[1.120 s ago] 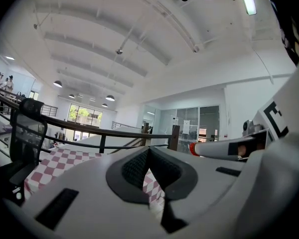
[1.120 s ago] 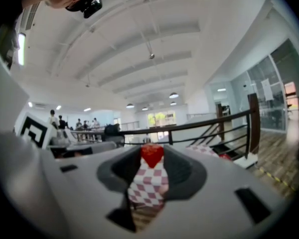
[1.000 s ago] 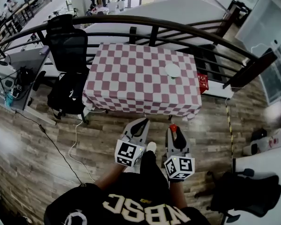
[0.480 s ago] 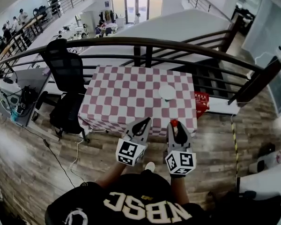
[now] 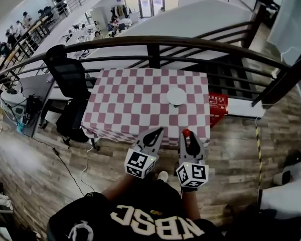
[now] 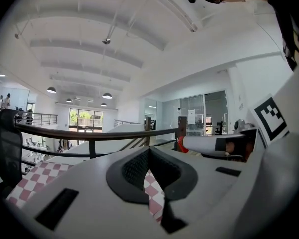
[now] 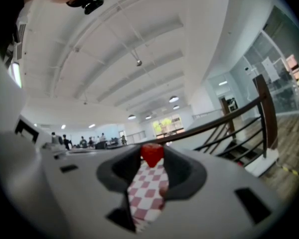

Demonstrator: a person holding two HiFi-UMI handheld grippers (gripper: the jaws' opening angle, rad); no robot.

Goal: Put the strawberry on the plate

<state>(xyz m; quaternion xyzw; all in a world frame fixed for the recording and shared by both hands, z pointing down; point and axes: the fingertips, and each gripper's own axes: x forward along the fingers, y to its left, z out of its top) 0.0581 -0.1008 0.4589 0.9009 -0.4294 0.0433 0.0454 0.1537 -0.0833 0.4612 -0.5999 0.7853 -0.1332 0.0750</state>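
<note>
A small red strawberry (image 5: 185, 132) sits pinched at the tip of my right gripper (image 5: 186, 134), whose jaws are shut on it; the right gripper view shows the strawberry (image 7: 152, 154) between the dark pads. My left gripper (image 5: 154, 131) is beside it, jaws closed together with nothing between them (image 6: 150, 153). Both hang over the near edge of a red-and-white checkered table (image 5: 135, 104). A small white round plate (image 5: 175, 96) lies on the table's right half, well beyond the grippers.
A dark curved railing (image 5: 155, 44) runs behind the table. A black office chair (image 5: 67, 79) stands at the table's left, a red crate (image 5: 217, 104) at its right. Wooden floor (image 5: 231, 149) lies around me, with cables on the left.
The view has shifted closer to the table; both grippers now reach its near edge. The right gripper has kept hold of the strawberry throughout.
</note>
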